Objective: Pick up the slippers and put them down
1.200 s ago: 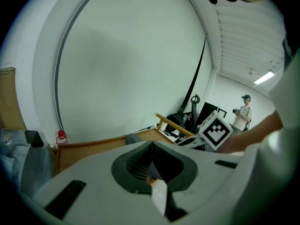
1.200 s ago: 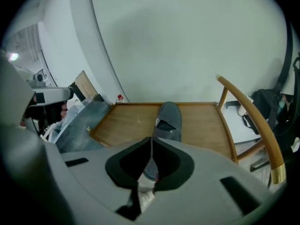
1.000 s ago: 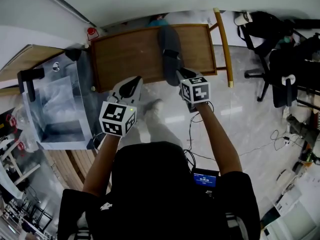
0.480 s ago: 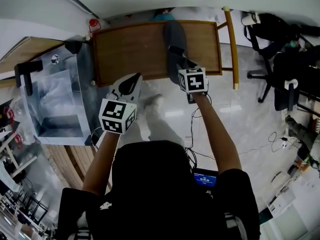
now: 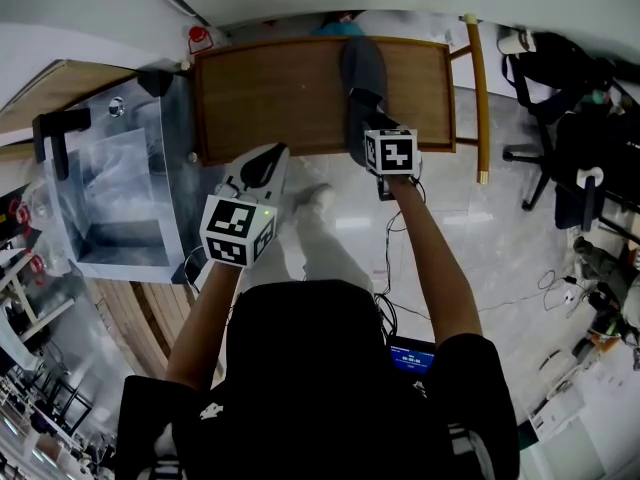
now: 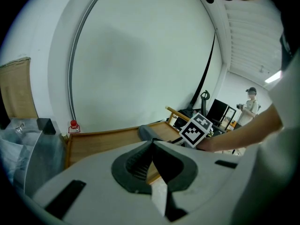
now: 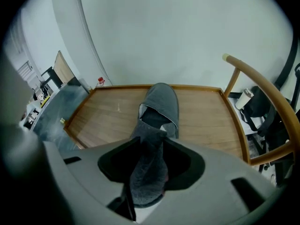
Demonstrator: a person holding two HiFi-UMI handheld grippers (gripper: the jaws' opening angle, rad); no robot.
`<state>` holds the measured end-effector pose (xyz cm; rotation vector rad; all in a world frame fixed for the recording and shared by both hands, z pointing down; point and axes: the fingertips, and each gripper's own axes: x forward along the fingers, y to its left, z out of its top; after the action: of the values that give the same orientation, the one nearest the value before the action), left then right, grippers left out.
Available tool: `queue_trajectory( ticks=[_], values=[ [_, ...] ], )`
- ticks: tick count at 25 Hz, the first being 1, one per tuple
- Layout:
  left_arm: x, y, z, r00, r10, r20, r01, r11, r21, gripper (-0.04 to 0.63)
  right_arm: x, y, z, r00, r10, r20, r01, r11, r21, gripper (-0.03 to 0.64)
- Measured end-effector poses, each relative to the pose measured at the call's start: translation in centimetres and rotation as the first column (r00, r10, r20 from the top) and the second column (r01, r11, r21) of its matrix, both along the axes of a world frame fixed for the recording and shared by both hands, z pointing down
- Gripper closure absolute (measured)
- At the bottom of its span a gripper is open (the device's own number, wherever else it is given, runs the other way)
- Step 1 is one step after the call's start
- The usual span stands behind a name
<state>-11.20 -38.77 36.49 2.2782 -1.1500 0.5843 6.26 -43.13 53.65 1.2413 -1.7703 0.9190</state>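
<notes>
Right fingers (image 7: 117, 161) just opened, slipper (image 7: 159, 104) between.

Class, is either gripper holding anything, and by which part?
Nothing is held. The jaws of the right gripper have just been opening; the heel of the grey slipper lies loose between them on the table. The left gripper is shut, empty.

Table (image 5: 260, 98) left of slipper (image 5: 365, 73) bare; chair (image 5: 478, 98) blocks right.

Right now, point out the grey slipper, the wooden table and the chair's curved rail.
grey slipper (image 7: 161, 100): right gripper view, toe cap.
wooden table (image 7: 112, 111): right gripper view, bare top.
curved rail (image 7: 262, 82): right gripper view, its middle.
</notes>
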Motion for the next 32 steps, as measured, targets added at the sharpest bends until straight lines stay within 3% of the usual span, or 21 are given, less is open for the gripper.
queue_trajectory(
  ticks=[6, 12, 32],
  values=[
    [-0.2, 0.4, 0.6, 1.000, 0.008, 0.022, -0.008, 1.000, -0.004, 0.589, 0.1, 0.1, 0.1, 0.999, 0.004, -0.033, -0.004, 1.000, 0.008, 0.554],
    [-0.4, 0.7, 0.5, 1.000, 0.009, 0.022, -0.009, 1.000, -0.006, 0.589, 0.3, 0.4, 0.0, 0.999, 0.015, -0.044, -0.014, 1.000, 0.015, 0.592],
    [0.3, 0.8, -2.6, 0.997, 0.075, 0.005, -0.075, 0.996, 0.045, 0.589, -0.3, 2.3, -4.7, 0.999, 0.017, -0.028, -0.015, 0.997, 0.077, 0.601]
  ],
)
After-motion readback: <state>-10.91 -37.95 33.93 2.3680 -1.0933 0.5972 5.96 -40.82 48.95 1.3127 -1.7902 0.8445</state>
